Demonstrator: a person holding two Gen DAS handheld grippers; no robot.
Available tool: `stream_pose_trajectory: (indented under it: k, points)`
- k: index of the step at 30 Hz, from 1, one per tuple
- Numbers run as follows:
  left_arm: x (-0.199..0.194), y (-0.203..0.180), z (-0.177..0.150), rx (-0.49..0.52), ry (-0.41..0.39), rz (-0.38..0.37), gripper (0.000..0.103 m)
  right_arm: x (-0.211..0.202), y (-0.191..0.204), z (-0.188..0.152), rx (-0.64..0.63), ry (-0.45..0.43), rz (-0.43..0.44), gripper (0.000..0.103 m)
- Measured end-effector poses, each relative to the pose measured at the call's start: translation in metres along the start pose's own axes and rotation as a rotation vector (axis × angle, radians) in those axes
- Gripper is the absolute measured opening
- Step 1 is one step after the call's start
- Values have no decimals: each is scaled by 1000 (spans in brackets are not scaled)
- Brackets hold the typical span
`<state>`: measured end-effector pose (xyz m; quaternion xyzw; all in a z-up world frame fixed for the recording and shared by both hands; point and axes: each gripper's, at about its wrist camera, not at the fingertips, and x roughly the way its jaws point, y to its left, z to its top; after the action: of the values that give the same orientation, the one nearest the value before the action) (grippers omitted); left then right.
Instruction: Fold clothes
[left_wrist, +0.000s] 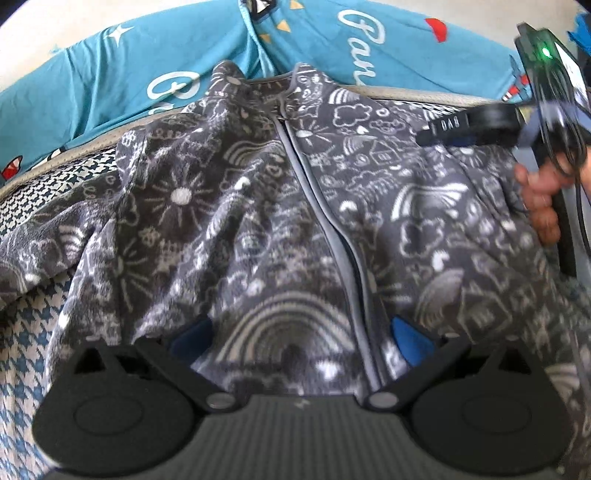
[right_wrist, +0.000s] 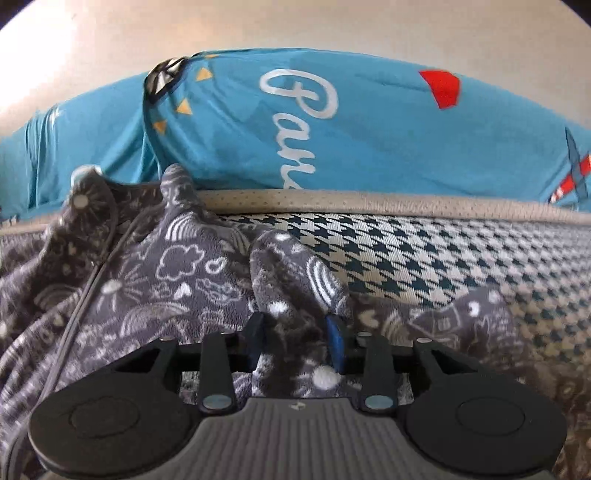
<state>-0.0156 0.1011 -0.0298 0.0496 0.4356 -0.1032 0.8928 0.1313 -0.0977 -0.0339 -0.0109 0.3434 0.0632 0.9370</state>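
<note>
Houndstooth-patterned bed surface (right_wrist: 424, 254), bordered at the far side by a beige piped edge and, beyond it, a turquoise printed pillow (right_wrist: 332, 122). Spread front-up across the surface lies the task's thing, a grey fleece zip-up garment (left_wrist: 229, 221) printed with white rainbows, suns and clouds; its collar points toward the pillow and its grey zipper (left_wrist: 325, 221) runs down the middle toward the left wrist camera. The cloth is rumpled, with deep folds on the side seen at the left of the left wrist view. By its look the fleece is judged soft, light and limp: it should drape and bunch rather than hold a crease, cling slightly to the woven cover, and not be fragile. Sound places to take hold would be the doubled edges, namely hem, collar, shoulder seams or cuffs, where a pinch gathers both layers. The left gripper (left_wrist: 303, 336) hovers over the lower front, jaws spread wide on either side of a printed rainbow and zipper, pads not pressing the cloth. The right gripper (right_wrist: 299, 339), whose handle and the hand (left_wrist: 539, 199) holding it show at the right edge of the left wrist view, has its jaws pinched on a raised ridge of fleece near the garment's outer shoulder.
</note>
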Motion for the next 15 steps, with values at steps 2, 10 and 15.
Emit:
stream_pose_trajectory:
  k: [2, 10, 15]
  points:
    - [-4, 0, -6, 10, -18, -8, 103, -5, -4, 2, 36, 6, 25, 33]
    - [-15, 1, -4, -33, -63, -25, 103, -59, -11, -11, 127, 12, 120, 36]
    - [-24, -13, -14, -13, -130, -13, 103, -91, -13, -39, 117, 35, 156, 38]
